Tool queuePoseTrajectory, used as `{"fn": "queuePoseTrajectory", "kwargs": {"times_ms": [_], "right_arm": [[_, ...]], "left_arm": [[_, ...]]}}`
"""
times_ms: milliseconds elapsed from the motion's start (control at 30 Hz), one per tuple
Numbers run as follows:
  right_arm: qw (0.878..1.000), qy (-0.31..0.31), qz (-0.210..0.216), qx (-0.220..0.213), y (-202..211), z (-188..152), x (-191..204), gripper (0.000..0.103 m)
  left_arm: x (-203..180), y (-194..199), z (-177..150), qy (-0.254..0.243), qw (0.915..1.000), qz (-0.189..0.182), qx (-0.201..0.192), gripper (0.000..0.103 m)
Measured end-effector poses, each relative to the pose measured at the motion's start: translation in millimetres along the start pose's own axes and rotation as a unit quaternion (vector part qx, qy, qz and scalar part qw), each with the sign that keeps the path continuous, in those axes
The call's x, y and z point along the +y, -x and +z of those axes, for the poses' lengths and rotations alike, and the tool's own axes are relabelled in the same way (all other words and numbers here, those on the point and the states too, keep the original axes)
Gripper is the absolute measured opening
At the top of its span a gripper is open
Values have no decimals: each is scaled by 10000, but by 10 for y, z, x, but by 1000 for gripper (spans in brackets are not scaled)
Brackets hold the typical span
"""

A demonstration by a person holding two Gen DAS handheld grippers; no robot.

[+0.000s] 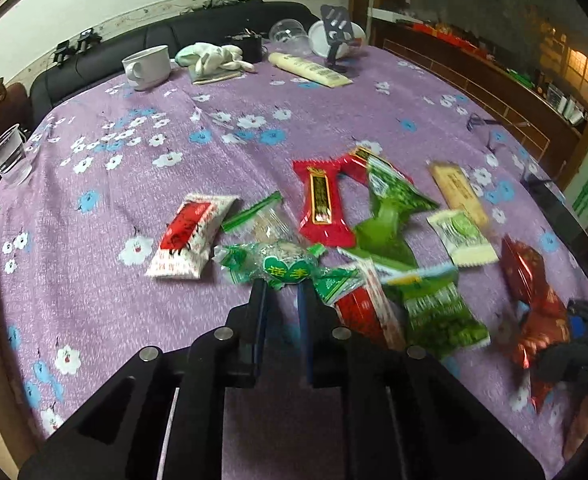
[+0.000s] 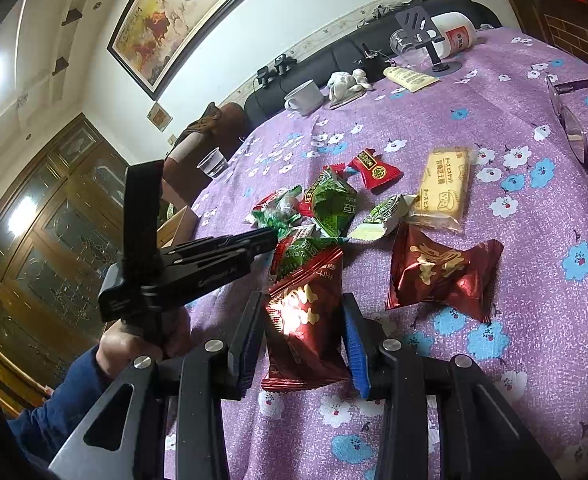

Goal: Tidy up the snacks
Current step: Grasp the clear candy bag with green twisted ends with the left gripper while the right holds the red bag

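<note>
Left tool (image 1: 281, 286), lower centre of the left wrist view: jaws drawn narrow, tips pinching the clear green-ended candy wrapper (image 1: 271, 266) at the near edge of the snack pile. Same tool seen from the side at centre left of the right wrist view, gripped by a hand (image 2: 141, 344) in a blue sleeve (image 2: 57, 412).

Right tool (image 2: 304, 334), lower centre of its own view: jaws partly closed around a dark red foil packet (image 2: 302, 332), both pads against its sides (glare across the foil).

Remaining snacks loose on the purple flowered bench cloth (image 1: 133, 168), mid frame:
- white-and-red packet (image 1: 191, 236), left of the pile
- red bow-shaped packet (image 1: 322, 204), above the pile
- green packets (image 1: 394, 208), blurred, centre
- beige biscuit bar (image 1: 458, 192), right
- second dark red foil packet (image 2: 442, 272), just right of the held one

White mug (image 1: 145, 66) and clear plastic cup (image 1: 7, 158) well apart from the pile, upper left.
</note>
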State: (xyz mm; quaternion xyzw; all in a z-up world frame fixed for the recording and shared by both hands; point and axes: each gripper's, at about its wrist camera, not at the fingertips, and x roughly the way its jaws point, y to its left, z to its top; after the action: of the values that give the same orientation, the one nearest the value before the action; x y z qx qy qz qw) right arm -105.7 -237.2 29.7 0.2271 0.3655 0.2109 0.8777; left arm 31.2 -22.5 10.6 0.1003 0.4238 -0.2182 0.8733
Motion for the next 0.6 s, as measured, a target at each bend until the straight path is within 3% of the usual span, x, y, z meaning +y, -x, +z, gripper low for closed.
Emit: {"fn": "queuePoseTrajectory", "kwargs": {"times_ms": [100,233,300,400,533,600], "right_arm": [[10000,-8,0,-16,6,2,-1,39],[10000,-6,1,-44,16,8,14,40],[10000,-2,6,-45,18,9,17,40],[10000,16,18,-43,18,7,24,40],[10000,20,36,-74,32,-1,24,40],[10000,28,44,-69,29,1,27,40]], "left_arm": [[-21,4,3,23,10000,62,22,12],[65,87,-20,496,9978,-301,318,12],[178,149,1,989,9916,-698,450,12],[291,141,57,1468,9847,-760,558,31],[400,11,64,2129,9703,-920,688,33],[406,-16,96,2260,9680,-859,672,33]]}}
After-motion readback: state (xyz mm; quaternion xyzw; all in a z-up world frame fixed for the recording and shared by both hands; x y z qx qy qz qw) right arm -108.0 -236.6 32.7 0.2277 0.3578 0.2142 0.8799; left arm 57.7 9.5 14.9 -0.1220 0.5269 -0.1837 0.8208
